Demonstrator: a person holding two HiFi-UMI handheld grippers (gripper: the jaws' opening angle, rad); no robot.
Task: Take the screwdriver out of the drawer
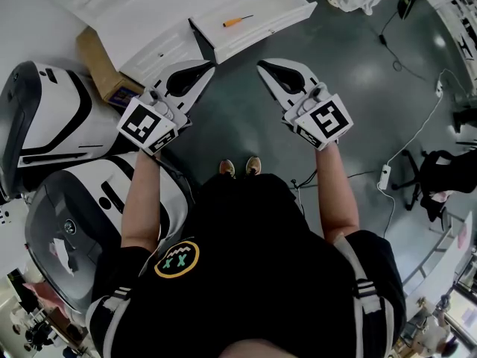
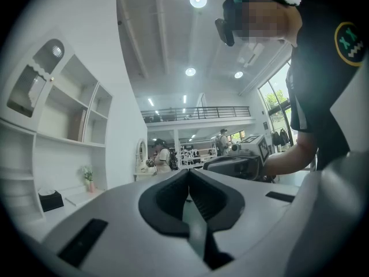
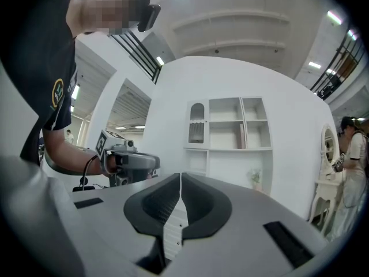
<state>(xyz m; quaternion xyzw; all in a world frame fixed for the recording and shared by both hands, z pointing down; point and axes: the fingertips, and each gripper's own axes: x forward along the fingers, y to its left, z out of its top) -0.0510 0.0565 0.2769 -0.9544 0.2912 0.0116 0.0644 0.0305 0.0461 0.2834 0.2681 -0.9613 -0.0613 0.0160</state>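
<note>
**Inside the open white drawer [image 1: 268, 28], the slim orange-handled screwdriver [image 1: 237, 21] lies untouched**

It lies flat on the drawer's floor, toward the left end, with the orange grip to the left and the dark shaft angled up to the right. The drawer stands pulled out from a white cabinet [image 1: 149, 28] over a dark grey floor [image 1: 238, 118].

Lower in the head view, both claws are held level with their tips aimed toward the drawer, well apart from the tool. The left gripper [image 1: 209, 68] has its black-padded jaws pressed together with nothing between them. The right gripper [image 1: 261, 66] is likewise closed tight and empty.

A brown cardboard box [image 1: 98, 60] sits beside the cabinet. Two rounded white-and-black machines [image 1: 52, 118] stand at the person's left.
</note>
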